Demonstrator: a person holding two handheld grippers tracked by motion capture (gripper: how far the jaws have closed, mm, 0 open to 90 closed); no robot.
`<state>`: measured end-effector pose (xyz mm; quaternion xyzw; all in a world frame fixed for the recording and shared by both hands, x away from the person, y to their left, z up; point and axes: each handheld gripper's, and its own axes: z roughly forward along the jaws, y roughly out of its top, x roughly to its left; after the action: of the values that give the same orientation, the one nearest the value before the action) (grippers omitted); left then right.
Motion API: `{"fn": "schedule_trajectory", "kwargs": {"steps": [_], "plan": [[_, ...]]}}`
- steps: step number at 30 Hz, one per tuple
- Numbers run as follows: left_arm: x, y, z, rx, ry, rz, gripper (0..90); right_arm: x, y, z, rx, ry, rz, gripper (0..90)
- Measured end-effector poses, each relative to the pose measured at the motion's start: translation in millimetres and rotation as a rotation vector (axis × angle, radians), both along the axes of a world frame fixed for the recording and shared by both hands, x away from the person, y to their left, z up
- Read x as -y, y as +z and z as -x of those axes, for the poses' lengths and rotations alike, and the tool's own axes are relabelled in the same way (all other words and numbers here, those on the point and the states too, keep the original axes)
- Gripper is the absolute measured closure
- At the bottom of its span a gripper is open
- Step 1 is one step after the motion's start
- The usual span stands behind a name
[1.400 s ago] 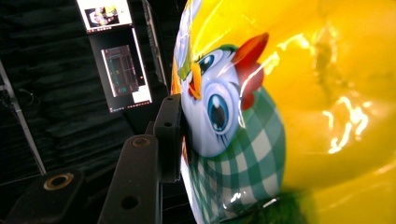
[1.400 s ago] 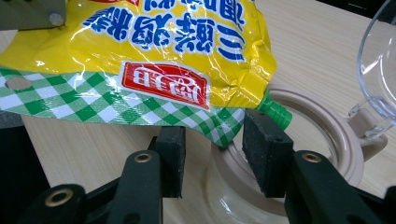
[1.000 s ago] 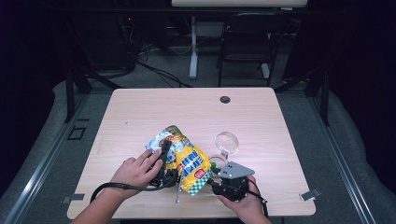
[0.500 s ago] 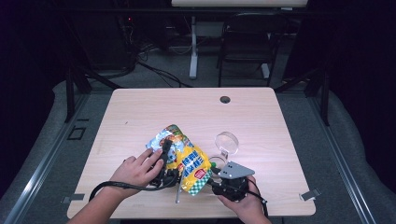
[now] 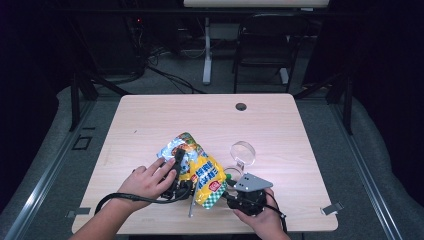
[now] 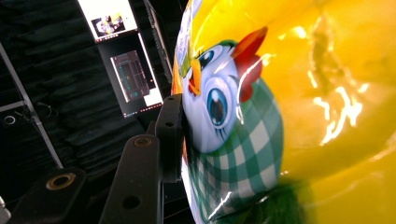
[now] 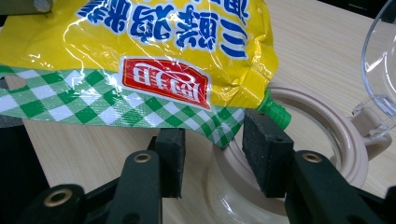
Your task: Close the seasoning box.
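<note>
A yellow snack-style bag [image 5: 202, 172] with a green check band lies tilted on the wooden table [image 5: 150, 125], near its front. My left gripper [image 5: 181, 167] is shut on the bag's side; in the left gripper view one black pad [image 6: 172, 135] presses the bag [image 6: 303, 93], and the other jaw is hidden behind it. The bag's green spout [image 7: 275, 112] hangs over a beige-rimmed clear container [image 7: 317, 112] whose clear lid [image 5: 243, 152] is flipped back. My right gripper [image 7: 212, 158] [image 5: 231, 187] stands open around the bag's lower corner and the container's side.
A thin metal item [image 5: 191, 205] lies by the front edge under the bag. A round cable hole [image 5: 241, 106] sits at the table's far side. A dark chair [image 5: 260, 40] and cables stand beyond it. Metal clips [image 5: 332, 209] mark the front corners.
</note>
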<state>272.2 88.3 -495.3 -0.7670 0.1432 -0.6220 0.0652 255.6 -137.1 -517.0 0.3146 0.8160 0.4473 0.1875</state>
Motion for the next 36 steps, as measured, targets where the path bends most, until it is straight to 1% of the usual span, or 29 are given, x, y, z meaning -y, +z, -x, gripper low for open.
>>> {"fn": "schedule_trajectory", "kwargs": {"steps": [2,4,9,10,11,12,14,15,16,17,18,19,21,22,25,26,27,29,30,35,36], "plan": [[0.0,0.2,-0.4,0.006,-0.01,0.007,63.9,0.1,0.0,-0.1,0.001,0.0,0.0,59.7],[0.8,1.9,-0.2,-0.004,-0.004,0.001,64.3,0.1,-0.1,-0.2,0.0,0.001,-0.001,59.7],[1.4,3.4,0.1,-0.002,-0.005,-0.01,64.8,0.4,-0.1,-0.4,0.0,0.002,-0.002,59.7],[1.7,4.4,0.4,-0.01,0.0,-0.014,64.9,0.4,-0.2,-0.4,0.0,0.0,-0.003,59.7],[1.8,4.7,0.4,-0.012,-0.002,-0.011,64.9,0.4,-0.1,-0.5,0.0,0.001,-0.003,59.7],[1.7,4.8,0.5,-0.004,-0.006,-0.01,65.0,0.4,-0.1,-0.5,0.0,0.001,-0.003,59.7],[2.2,6.6,1.0,-0.014,-0.003,-0.017,65.4,0.5,-0.2,-0.4,0.001,0.001,-0.004,59.7],[2.2,6.9,1.2,-0.015,-0.003,-0.012,65.5,0.3,-0.4,-0.3,0.003,0.0,-0.008,59.7],[2.2,7.1,1.3,-0.009,-0.008,-0.013,65.6,0.3,-0.4,-0.2,0.003,0.0,-0.008,59.7],[2.7,8.2,1.4,-0.02,0.0,-0.019,65.7,0.3,-0.4,-0.2,0.002,-0.001,-0.009,59.7],[2.5,8.1,1.6,-0.015,-0.006,-0.016,66.0,0.4,-0.3,-0.2,0.003,-0.001,-0.009,59.7],[2.8,9.1,1.8,-0.024,-0.006,-0.017,66.2,0.5,-0.2,-0.2,0.003,-0.002,-0.008,59.5],[3.1,10.0,2.1,-0.017,-0.01,-0.021,67.0,0.9,-0.1,-0.3,0.003,-0.006,-0.007,59.4],[3.6,11.4,2.1,-0.03,-0.005,-0.026,67.1,1.0,-0.1,-0.4,0.001,-0.006,-0.008,59.4],[4.1,12.3,2.1,-0.028,-0.008,-0.033,67.4,0.9,-0.2,-0.2,0.002,-0.006,-0.009,59.3],[3.9,12.1,2.2,-0.019,-0.013,-0.031,67.4,0.9,-0.3,-0.2,0.002,-0.006,-0.009,59.3],[4.2,13.0,2.5,-0.018,-0.011,-0.044,67.5,1.0,-0.3,-0.2,0.002,-0.006,-0.009,59.3],[4.4,13.1,2.8,-0.009,-0.018,-0.046,67.5,1.1,-0.2,-0.1,0.001,-0.006,-0.01,59.4],[4.5,13.1,3.0,-0.016,-0.017,-0.042,67.5,1.0,-0.2,-0.1,0.003,-0.006,-0.009,59.3],[5.5,14.0,4.0,-0.003,-0.02,-0.05,67.5,1.4,0.0,0.2,0.0,-0.005,-0.008,59.4],[5.7,14.4,4.1,-0.011,-0.017,-0.053,67.5,1.3,0.1,0.3,0.0,-0.005,-0.008,59.4]]}}
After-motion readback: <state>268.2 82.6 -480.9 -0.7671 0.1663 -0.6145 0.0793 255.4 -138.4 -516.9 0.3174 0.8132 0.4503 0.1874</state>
